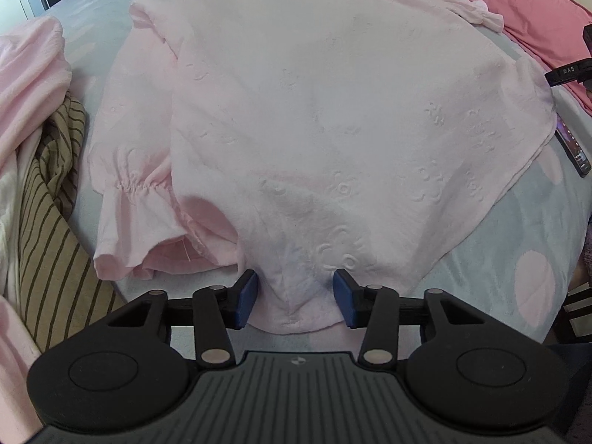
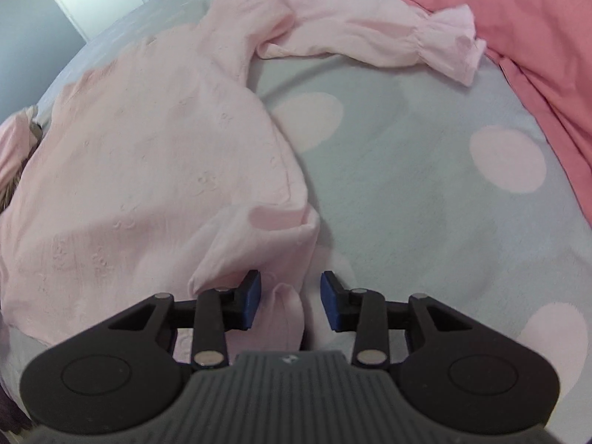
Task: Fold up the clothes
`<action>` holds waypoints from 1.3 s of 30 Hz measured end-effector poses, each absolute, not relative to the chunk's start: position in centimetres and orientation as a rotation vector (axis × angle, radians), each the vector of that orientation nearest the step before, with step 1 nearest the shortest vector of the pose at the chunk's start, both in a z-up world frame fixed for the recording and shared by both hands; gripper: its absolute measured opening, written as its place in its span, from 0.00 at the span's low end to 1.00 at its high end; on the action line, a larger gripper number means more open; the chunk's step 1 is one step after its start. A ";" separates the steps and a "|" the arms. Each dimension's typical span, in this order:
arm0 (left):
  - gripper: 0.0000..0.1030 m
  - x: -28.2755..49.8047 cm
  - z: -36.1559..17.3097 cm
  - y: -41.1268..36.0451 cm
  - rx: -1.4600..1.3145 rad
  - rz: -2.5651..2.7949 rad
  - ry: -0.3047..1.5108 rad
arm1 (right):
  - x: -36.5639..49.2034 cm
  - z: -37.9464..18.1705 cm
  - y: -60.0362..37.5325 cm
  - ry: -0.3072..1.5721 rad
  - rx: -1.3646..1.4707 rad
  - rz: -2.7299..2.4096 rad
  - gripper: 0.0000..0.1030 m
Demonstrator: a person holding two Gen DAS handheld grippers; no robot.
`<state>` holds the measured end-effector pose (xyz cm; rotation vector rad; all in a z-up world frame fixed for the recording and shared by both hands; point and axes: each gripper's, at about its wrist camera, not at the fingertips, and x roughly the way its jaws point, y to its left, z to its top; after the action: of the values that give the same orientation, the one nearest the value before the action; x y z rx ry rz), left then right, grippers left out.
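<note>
Surface: grey bedspread [image 2: 399, 170] with pale pink dots, a door in the far corner of the right wrist view.
Landmark: pink blouse [image 1: 314, 111], spread flat across the bedspread, hem toward both cameras.
Left of blouse: striped cloth [image 1: 51, 192] and another pale pink garment [image 1: 26, 85], bunched at the bed's edge.
Near sleeve: cuff [image 1: 129, 203] gathered and flared, folded in against the blouse's left side.
Left gripper [image 1: 295, 298]: jaws apart, a bunched bit of hem lying between the blue pads, not pinched.
Right gripper [image 2: 290, 301]: jaws apart, straddling a raised fold at the blouse's right hem corner; no squeeze visible.
Far sleeve [image 2: 370, 40]: stretched out to the right of the blouse, its cuff touching a darker pink sheet [image 2: 536, 55].
Right of blouse: phone [image 1: 571, 148] just beside the side seam.
Handling: probably thin, light, limp and crinkly; it should drape and slide easily, so wrinkles likely follow any drag.
Hold: hem corners or shoulder seams look best, where doubled fabric gives the pads something to bite.
</note>
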<state>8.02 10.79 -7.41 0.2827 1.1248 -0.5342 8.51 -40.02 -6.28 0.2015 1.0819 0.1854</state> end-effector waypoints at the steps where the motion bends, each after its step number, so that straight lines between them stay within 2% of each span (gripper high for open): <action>1: 0.25 8.1 -7.4 10.8 0.272 -0.541 1.127 | 8.5 -6.0 -40.0 1.083 0.204 0.184 0.04; 3: 0.11 8.1 -7.2 10.7 0.267 -0.545 1.131 | 8.5 -5.5 -39.9 1.087 0.213 0.179 0.04; 6: 0.03 8.1 -6.9 10.7 0.244 -0.546 1.145 | 8.0 -4.2 -40.3 1.076 0.230 0.154 0.03; 19: 0.01 6.0 1.5 15.6 -0.091 -0.529 1.098 | 2.8 3.8 -43.7 0.938 0.463 0.048 0.02; 25: 0.01 4.5 5.2 17.4 -0.179 -0.539 1.069 | 0.1 7.7 -44.1 0.913 0.405 0.032 0.02; 32: 0.01 2.3 5.0 17.3 -0.094 -0.531 1.158 | -4.0 10.2 -44.8 0.960 0.323 0.033 0.02; 39: 0.01 1.3 2.1 15.4 0.081 -0.521 1.288 | -5.6 6.6 -44.2 1.112 0.235 0.011 0.02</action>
<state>1.27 15.36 2.11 0.0805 1.2879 -0.5208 -5.62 -44.18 6.65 0.2348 1.1116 0.0105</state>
